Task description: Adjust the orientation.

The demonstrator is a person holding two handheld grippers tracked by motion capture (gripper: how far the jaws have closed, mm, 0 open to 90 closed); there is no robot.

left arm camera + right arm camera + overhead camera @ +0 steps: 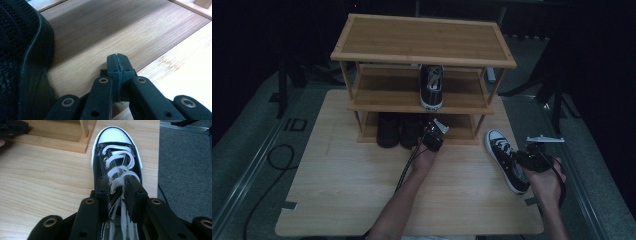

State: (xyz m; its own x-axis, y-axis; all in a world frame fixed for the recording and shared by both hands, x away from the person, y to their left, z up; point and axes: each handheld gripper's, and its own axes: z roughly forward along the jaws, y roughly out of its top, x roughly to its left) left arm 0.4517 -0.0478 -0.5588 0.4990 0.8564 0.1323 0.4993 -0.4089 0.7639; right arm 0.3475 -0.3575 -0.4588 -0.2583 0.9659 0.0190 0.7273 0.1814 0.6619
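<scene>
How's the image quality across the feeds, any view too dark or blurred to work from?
High view: dim, the dark shoes on the bottom shelf nearly lost in shadow. Left gripper view: bright, the near shoe soft. Right gripper view: well lit, the sneaker sharp.

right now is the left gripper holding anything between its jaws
No, the left gripper has its jaws pressed flat together with nothing between them, beside a dark shoe.

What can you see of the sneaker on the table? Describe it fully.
The sneaker is a black canvas high-top with white laces, a white toe cap and white sole edging. It lies on the table near the right edge, toe towards the rack. The right gripper straddles its laced tongue area, jaws on either side.
</scene>
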